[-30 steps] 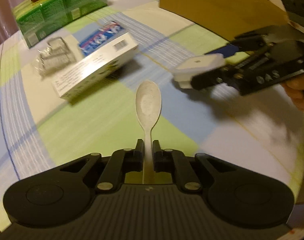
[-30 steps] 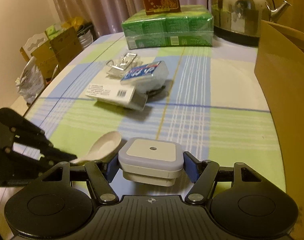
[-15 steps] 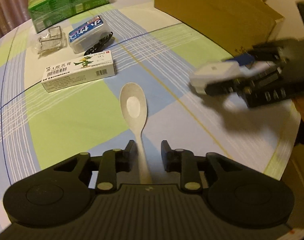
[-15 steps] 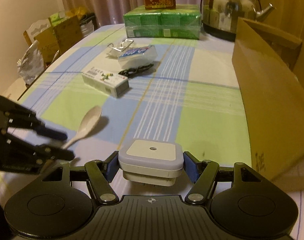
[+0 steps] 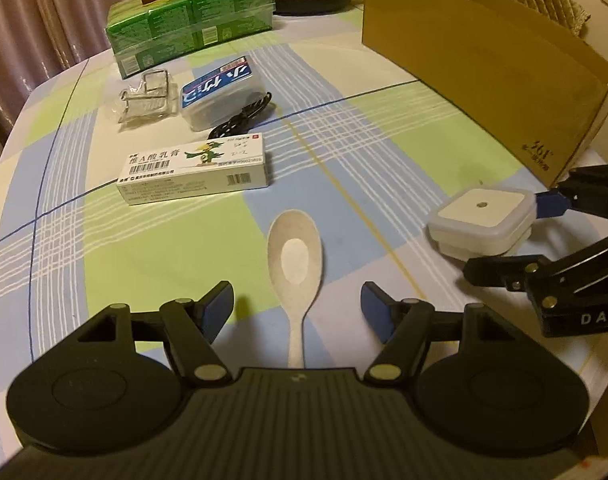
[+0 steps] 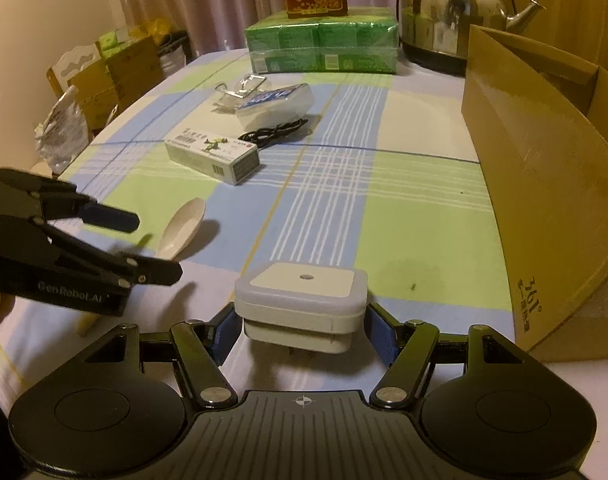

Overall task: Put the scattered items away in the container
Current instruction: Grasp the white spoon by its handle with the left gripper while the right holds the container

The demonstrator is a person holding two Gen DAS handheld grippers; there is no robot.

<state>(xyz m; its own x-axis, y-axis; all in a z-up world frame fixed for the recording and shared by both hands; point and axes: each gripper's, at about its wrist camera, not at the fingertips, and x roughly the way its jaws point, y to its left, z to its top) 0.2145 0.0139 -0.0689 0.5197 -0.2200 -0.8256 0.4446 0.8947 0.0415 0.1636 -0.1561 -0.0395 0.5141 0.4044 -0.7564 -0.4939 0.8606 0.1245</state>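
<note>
Spreading wide, the left gripper [image 5: 297,312] is letting go of the spoon [image 5: 295,266], now lying at lower centre on the tablecloth [image 5: 384,140]. It needs regrasping. The right gripper [image 6: 301,326] is pinching the white night light [image 6: 301,300]. The cardboard box [image 6: 544,200], printed "361°", is waiting at right.

**Left jaws spread, right jaws closed in**

The left gripper [image 5: 297,307] hovers low near the table's front edge, its blue-padded jaws set wide apart and gripping nothing. The right gripper [image 6: 299,326], beside it toward the table's right edge, has both pads pressed against the sides of a white square plug-in light [image 6: 301,300].
</note>
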